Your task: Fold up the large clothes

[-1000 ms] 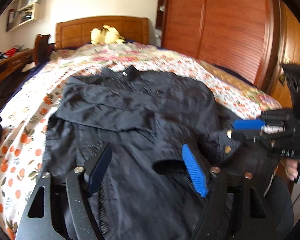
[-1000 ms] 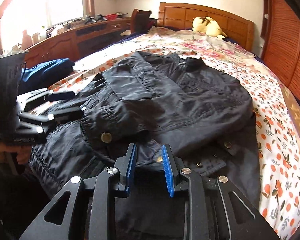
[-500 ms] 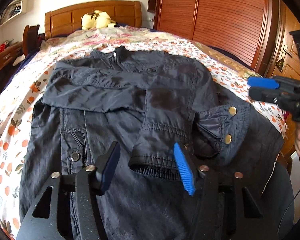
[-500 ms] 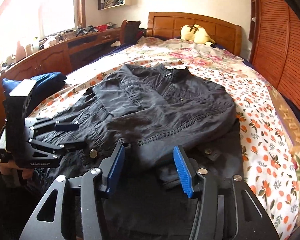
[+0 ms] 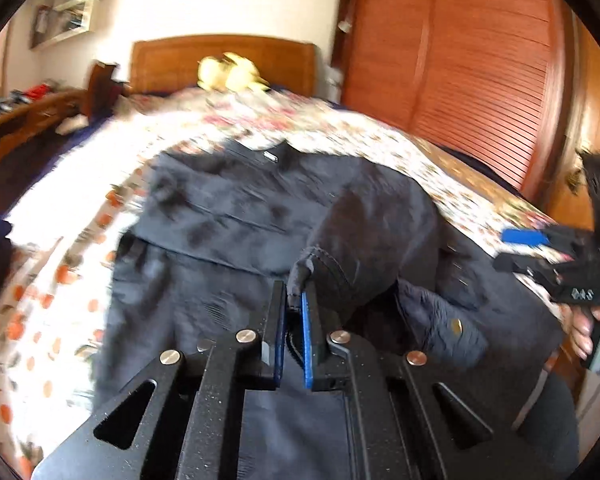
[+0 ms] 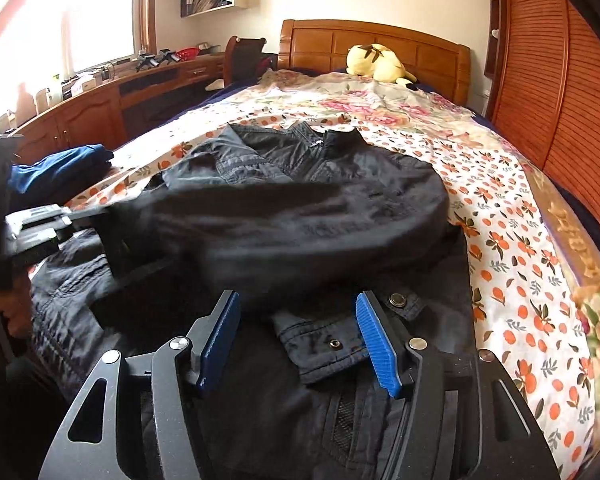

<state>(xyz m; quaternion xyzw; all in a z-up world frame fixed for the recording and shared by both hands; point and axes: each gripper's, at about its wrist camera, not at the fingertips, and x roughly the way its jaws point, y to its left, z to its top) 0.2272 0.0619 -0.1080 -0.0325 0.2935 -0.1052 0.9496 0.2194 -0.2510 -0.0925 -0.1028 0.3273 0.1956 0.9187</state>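
Left wrist view, nearest first: the left gripper [image 5: 294,300] has just been closing and its blue pads are now clamped on the ribbed cuff of a sleeve [image 5: 364,236], which is lifted a little off the body of the black woven snap-button jacket [image 5: 220,264]. That jacket lies front-up on the orange-flowered bedspread [image 6: 512,240], collar toward the headboard.

Over on the right wrist view, the right gripper [image 6: 300,340] has just been opening; its jaws stand wide over a snap tab near the hem, pinching nothing.

Handling-wise, I'd guess the fabric is soft but fairly thick, so it drapes and sags, not slippery. Cuffs, hem and collar look like the best places to grab, since the stitched edges won't slide out.

Count: one jacket, two grippers, one folded blue garment [image 6: 60,168] at the bed's left edge, one yellow plush toy [image 6: 376,62] by the wooden headboard [image 6: 380,40].
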